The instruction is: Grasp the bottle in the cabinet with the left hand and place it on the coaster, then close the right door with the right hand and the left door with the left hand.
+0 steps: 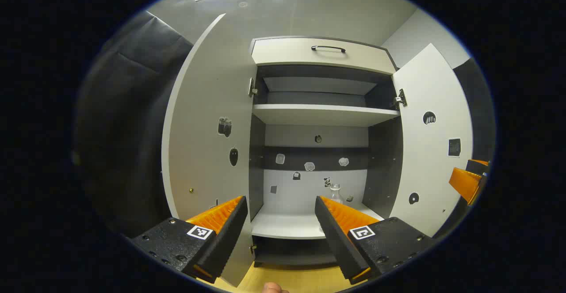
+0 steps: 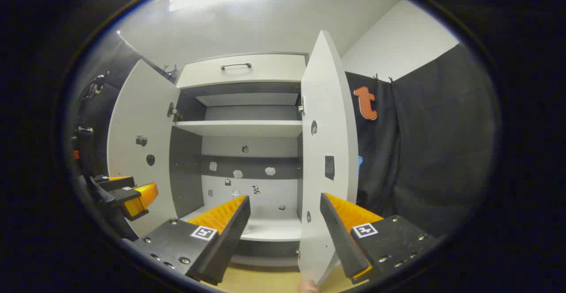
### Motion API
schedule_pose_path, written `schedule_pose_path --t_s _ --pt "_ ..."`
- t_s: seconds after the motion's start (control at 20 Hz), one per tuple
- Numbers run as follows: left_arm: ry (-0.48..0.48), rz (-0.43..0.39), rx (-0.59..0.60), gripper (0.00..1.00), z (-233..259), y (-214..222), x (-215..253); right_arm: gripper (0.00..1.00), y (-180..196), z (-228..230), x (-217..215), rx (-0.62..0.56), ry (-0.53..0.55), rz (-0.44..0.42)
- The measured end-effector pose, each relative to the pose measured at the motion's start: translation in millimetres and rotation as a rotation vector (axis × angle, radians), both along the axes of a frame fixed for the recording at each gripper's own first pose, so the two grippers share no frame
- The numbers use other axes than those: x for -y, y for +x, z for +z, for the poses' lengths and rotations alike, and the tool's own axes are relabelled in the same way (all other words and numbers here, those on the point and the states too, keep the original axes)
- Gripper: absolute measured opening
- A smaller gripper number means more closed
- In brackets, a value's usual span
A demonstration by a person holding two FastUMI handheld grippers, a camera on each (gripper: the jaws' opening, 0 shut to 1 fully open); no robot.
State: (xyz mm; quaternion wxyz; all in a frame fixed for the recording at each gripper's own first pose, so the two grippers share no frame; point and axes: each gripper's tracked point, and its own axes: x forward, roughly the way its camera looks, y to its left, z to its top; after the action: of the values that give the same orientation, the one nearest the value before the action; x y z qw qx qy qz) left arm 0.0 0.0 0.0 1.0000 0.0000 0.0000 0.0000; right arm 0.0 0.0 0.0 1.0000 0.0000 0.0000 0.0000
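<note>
left gripper (image 1: 279, 204): we see two long wedge-shaped fingers with ribbed inner faces, each on a flat dark block.
left gripper markings: each block carries a small square black-and-white tag near the finger root, with round screw heads along the outer edge.
right gripper (image 2: 285, 202): we find the same build, two ribbed wedge fingers on dark screw-studded blocks, a square tag on each.
fingertip (image 1: 273, 287): we glimpse a bare tip at the bottom edge; no sleeve can be made out.
</note>
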Motion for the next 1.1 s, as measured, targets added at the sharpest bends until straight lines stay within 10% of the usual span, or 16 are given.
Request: schedule_pose_path --t_s 1.1 --pt "0.004 0.044 -0.016 0.97 -2 -31 -2 0.96 -18 -2 18 -0.015 -0.015 -0.013"
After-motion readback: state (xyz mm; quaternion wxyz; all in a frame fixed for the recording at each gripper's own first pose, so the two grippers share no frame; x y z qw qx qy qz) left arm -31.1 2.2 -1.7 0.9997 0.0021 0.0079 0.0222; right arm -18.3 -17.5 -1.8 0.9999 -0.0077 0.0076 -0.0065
